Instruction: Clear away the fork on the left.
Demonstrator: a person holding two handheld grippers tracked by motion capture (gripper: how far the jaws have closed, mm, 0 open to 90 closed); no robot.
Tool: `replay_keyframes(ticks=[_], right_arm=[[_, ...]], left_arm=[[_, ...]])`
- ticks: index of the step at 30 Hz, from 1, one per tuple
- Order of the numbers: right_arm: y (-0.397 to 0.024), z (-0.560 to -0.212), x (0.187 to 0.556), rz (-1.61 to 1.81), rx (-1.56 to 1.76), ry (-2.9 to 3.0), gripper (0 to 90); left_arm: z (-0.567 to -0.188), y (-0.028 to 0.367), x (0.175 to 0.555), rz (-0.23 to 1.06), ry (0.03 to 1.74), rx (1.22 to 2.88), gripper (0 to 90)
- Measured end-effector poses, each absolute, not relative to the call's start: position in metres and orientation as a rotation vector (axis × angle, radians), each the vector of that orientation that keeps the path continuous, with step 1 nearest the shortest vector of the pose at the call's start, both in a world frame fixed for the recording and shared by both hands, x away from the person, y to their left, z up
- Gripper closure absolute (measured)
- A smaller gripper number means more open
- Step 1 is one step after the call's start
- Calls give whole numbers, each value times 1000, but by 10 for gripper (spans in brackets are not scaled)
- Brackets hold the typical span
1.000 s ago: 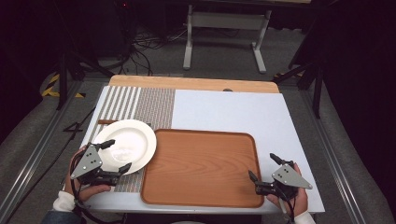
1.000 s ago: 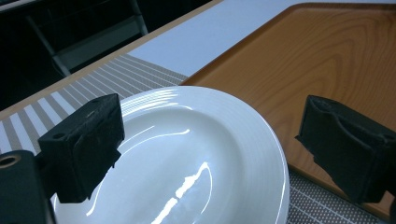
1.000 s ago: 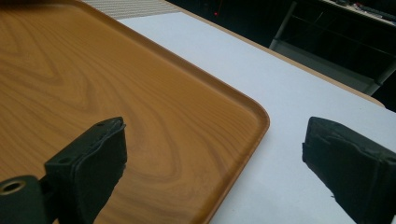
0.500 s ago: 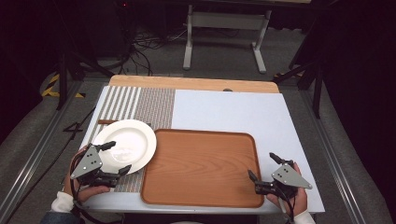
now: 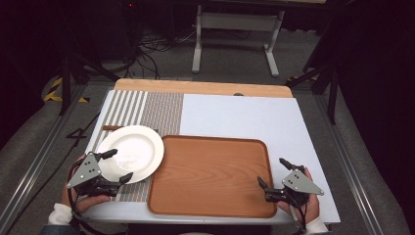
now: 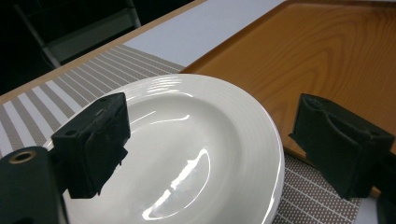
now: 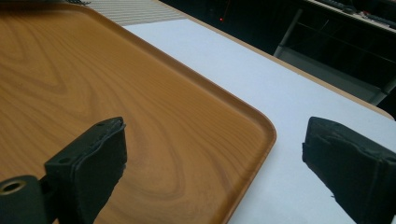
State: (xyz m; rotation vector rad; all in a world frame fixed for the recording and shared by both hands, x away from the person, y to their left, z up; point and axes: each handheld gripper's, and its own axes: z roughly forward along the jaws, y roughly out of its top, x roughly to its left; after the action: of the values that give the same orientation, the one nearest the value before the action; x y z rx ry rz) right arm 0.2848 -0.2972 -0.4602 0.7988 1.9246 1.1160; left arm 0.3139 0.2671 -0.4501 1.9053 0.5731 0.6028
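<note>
At the far left, the left gripper, black-jawed with a grey three-cornered plate on top, sits at the near left corner of the table with its jaws spread wide around the near edge of the round white ceramic plate; they have just been closing a little, yet in the left gripper view both pads stand clear of the rim, one over the plate's left side and the other beyond its right edge, so nothing is gripped. That straddling stance looks like the set-up for pinching the rim. The plate rests on the grey-and-white striped woven placemat, its right edge just beside, perhaps slightly over, the rim of the large rectangular brown wooden tray, likely where it is meant to go, since the tray lies bare. A thin brown stick-like thing, too small to identify, pokes out from behind the plate. Farther right, the white table is bare, and the right gripper waits at the tray's near right corner, its jaws wide apart and holding nothing, one over the wood and one over the tabletop, seemingly parked to steady or lift the tray when needed.
</note>
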Motion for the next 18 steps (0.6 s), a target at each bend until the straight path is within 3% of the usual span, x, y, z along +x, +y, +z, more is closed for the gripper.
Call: replay_keyframes(ticks=[10, 18], right_arm=[[-296, -461, 286, 1106, 815, 1920, 74], [-295, -462, 287, 1088, 822, 1927, 74]], left_arm=[[-437, 292, 332, 648, 626, 1929, 115], [-427, 316, 371, 674, 689, 2012, 95]])
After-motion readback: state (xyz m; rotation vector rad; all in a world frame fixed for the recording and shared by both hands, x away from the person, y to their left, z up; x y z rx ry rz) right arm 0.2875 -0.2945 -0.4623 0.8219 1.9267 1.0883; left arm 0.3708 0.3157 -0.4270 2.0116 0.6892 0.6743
